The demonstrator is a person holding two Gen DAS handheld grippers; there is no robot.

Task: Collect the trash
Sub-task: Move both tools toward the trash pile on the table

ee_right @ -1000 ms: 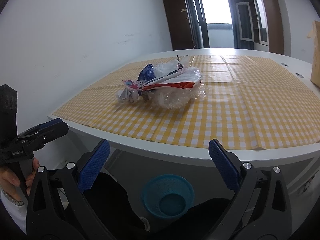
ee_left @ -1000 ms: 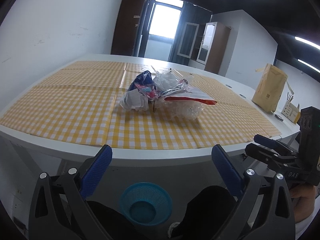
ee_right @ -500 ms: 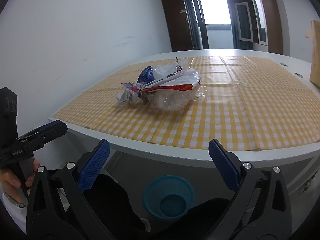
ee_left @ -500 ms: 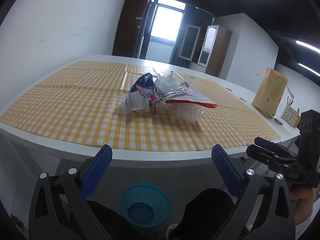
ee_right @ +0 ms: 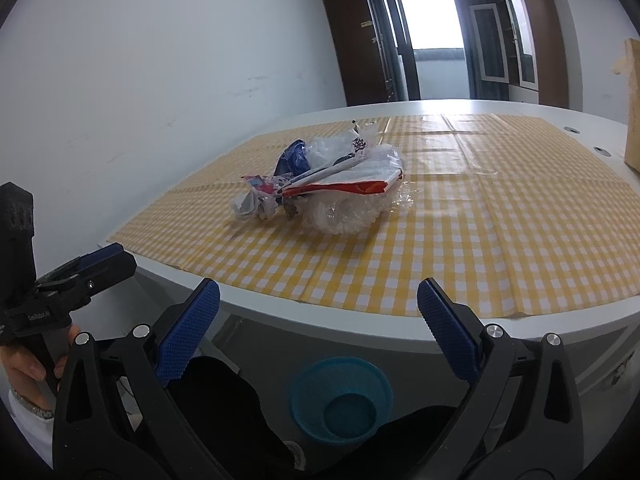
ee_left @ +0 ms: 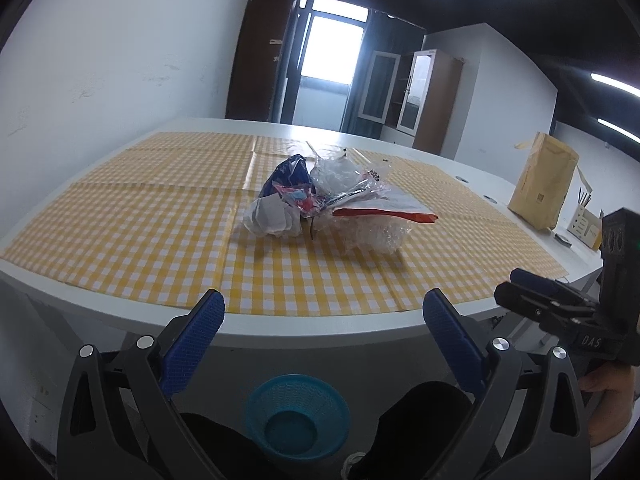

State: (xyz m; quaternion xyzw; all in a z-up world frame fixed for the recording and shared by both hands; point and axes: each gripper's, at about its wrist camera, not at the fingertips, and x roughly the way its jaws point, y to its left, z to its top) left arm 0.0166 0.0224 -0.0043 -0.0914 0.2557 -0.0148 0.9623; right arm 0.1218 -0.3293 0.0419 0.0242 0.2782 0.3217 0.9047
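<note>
Approach step: I hold both grippers' jaws wide and empty short of the trash pile (ee_left: 332,208); next, reach over the worktop (ee_left: 120,216) to it.

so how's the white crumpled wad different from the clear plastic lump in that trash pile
The white crumpled wad is opaque and sits at the pile's left end; the clear plastic lump is see-through, larger, and lies under the red-edged wrapper. Both rest on the checked cloth, untouched.

Trash pile (ee_left: 332,206) (ee_right: 320,188): crumpled wrappers and clear plastic, heaped on checkered cloth, well ahead of both open tongs. Blue basket (ee_left: 297,416) (ee_right: 340,400) below.
</note>
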